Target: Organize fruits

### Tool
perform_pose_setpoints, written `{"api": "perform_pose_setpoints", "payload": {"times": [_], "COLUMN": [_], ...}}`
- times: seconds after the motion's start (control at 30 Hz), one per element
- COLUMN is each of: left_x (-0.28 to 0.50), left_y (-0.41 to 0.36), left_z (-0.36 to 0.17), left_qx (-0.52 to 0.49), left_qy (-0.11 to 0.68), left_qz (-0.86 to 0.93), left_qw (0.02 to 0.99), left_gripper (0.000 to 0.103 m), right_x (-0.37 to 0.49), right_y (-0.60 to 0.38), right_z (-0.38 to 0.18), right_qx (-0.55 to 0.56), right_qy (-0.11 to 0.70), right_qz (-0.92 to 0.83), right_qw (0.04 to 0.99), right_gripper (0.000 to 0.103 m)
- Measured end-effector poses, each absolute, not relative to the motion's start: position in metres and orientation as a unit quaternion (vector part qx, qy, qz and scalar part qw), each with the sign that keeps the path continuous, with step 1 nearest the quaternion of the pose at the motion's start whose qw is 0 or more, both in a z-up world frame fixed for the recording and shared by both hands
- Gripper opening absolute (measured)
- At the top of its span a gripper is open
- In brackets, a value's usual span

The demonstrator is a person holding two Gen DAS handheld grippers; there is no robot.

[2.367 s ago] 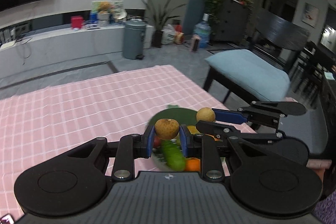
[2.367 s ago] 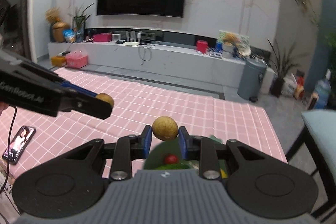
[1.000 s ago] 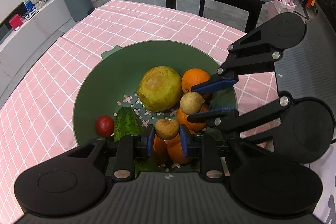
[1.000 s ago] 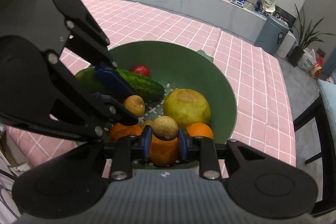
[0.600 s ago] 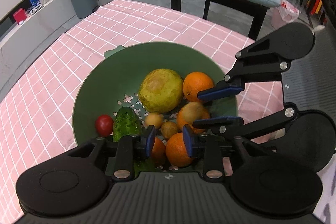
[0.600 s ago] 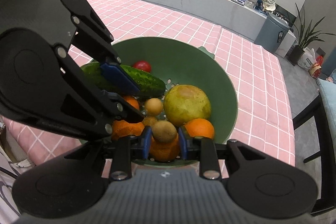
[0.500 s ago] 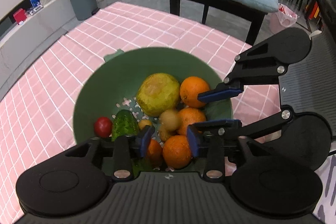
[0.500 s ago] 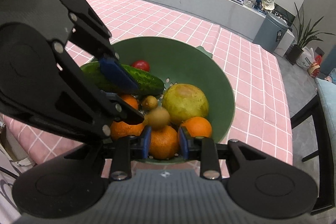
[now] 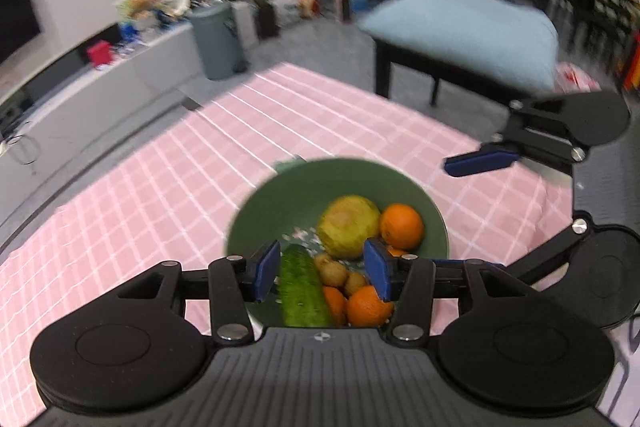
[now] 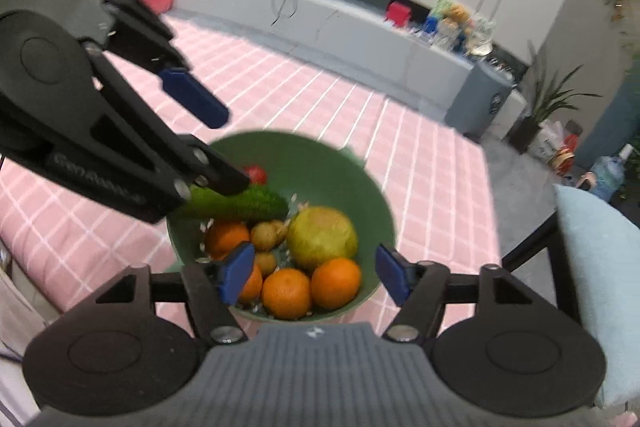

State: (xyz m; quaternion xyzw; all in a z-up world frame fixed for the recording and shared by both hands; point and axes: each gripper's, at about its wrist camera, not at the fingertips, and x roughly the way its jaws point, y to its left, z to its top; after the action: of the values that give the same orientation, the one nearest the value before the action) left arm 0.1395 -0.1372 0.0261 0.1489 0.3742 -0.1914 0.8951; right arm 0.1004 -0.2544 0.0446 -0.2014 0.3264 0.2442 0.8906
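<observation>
A green bowl [image 9: 280, 195] [image 10: 320, 163] stands on the pink checked tablecloth [image 9: 160, 187]. It holds a yellow-green pear [image 9: 348, 225] [image 10: 322, 233], several oranges [image 9: 401, 225] [image 10: 335, 282], a cucumber [image 9: 302, 285] [image 10: 240, 205], a small tomato [image 10: 256, 174] and small brown fruits [image 9: 334, 273] [image 10: 266, 235]. My left gripper [image 9: 322, 273] is open and empty above the bowl's near side. My right gripper [image 10: 316, 273] is open and empty above the oranges. Each gripper shows in the other's view.
A chair with a light blue cushion [image 9: 464, 27] [image 10: 600, 259] stands beside the table's edge. A long white TV bench [image 10: 320, 23] and a grey bin [image 9: 216, 39] stand farther off on the floor.
Both grippers let go of their small brown fruits into the bowl, opened wide and rose away from it. The views tilted up toward the room.
</observation>
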Motion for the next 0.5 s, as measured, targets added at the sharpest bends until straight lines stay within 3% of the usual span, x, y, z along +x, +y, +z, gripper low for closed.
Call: {"api": "perform_pose_setpoints", "payload": {"times": [0.17,0.33,0.5], "left_x": [0.111,0.084,0.060], "left_y": [-0.114,-0.099,-0.077], "left_z": [0.056,0.074,0.085], "left_qx": [0.098,0.080,0.042], "left_qy": [0.328,0.294,0.256], "left_qz": [-0.168,-0.132,-0.090], "left_qw": [0.924,0.943,0.962], "left_gripper": [0.065,0.069,0.084], "right_x": [0.080,0.062,0.039], "right_y": [-0.259,-0.264,-0.264], "right_z": [0.069,0.091,0.099], "right_qx": [-0.157,-0.088,-0.007], "right_qy": [0.289,0.250,0.225], "right_qz": [0.217,0.183,0.157], "right_qw": [0.919,0.947,0.962], "right_gripper": [0.078,0.080,0.089]}}
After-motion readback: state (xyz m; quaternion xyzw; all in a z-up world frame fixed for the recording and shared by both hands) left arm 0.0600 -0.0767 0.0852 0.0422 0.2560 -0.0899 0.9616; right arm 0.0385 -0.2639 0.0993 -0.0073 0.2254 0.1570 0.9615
